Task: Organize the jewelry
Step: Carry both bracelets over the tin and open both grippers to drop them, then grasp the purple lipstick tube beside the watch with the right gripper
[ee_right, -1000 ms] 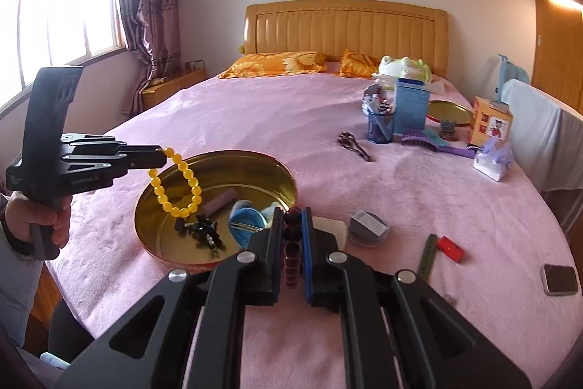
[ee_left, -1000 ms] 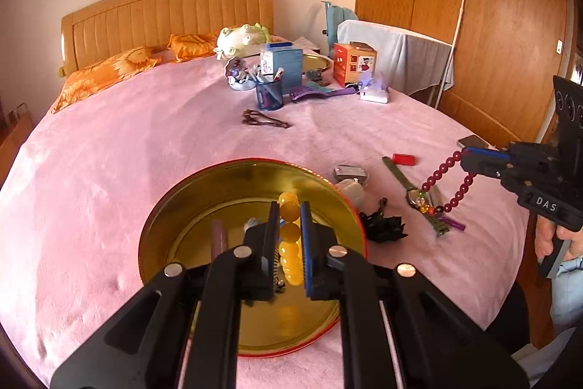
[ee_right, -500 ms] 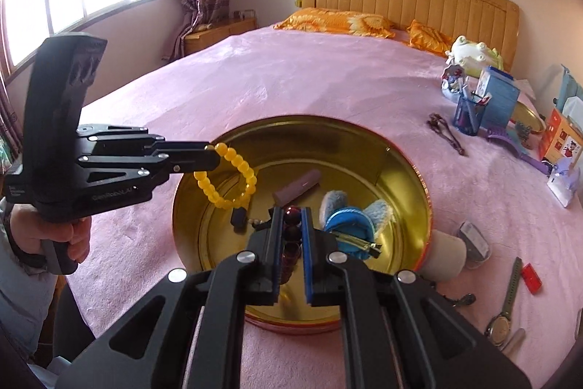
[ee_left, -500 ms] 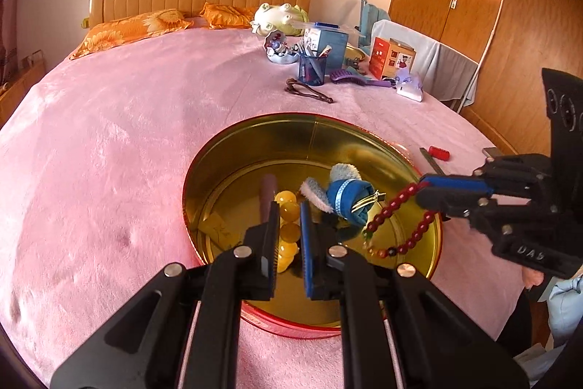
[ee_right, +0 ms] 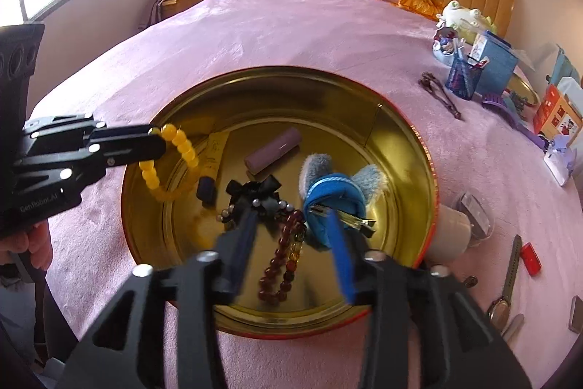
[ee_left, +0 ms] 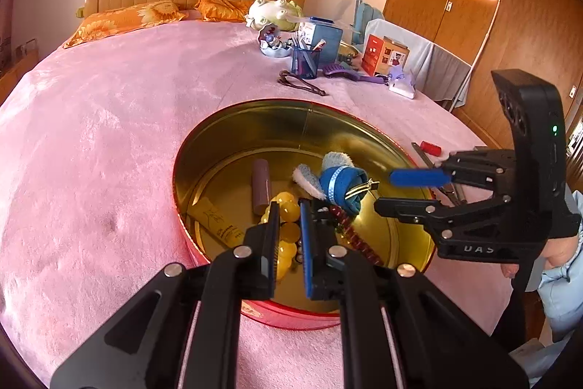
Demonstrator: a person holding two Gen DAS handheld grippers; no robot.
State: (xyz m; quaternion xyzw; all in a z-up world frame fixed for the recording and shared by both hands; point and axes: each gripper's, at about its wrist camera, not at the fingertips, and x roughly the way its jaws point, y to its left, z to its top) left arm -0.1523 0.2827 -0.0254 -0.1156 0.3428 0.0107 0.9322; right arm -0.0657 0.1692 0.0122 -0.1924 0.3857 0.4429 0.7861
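Note:
A round gold tin (ee_left: 233, 141) (ee_right: 404, 141) with a red outer wall sits on the pink bed. My left gripper (ee_left: 288, 225) (ee_right: 156, 143) is shut on a yellow bead bracelet (ee_left: 286, 206) (ee_right: 182, 148) and holds it over the tin's left side. My right gripper (ee_right: 291, 228) (ee_left: 397, 192) is open above the tin. A dark red bead bracelet (ee_right: 284, 257) (ee_left: 349, 232) lies on the tin floor between its fingers. A black bow (ee_right: 255, 192), a blue fuzzy hair piece (ee_right: 335, 192) and a mauve tube (ee_right: 273, 150) also lie in the tin.
To the right of the tin on the bed are a white cup (ee_right: 452, 232), a watch (ee_right: 506, 290), a red item (ee_right: 530, 256) and a phone (ee_right: 575, 314). Farther back stand a blue pen cup (ee_right: 461, 79), boxes, a purple brush (ee_left: 346, 73) and brown clips (ee_right: 441, 93).
My right gripper has opened and the dark red bracelet has dropped into the tin. Both grippers moved lower and closer over the tin. The left still holds the yellow bracelet.

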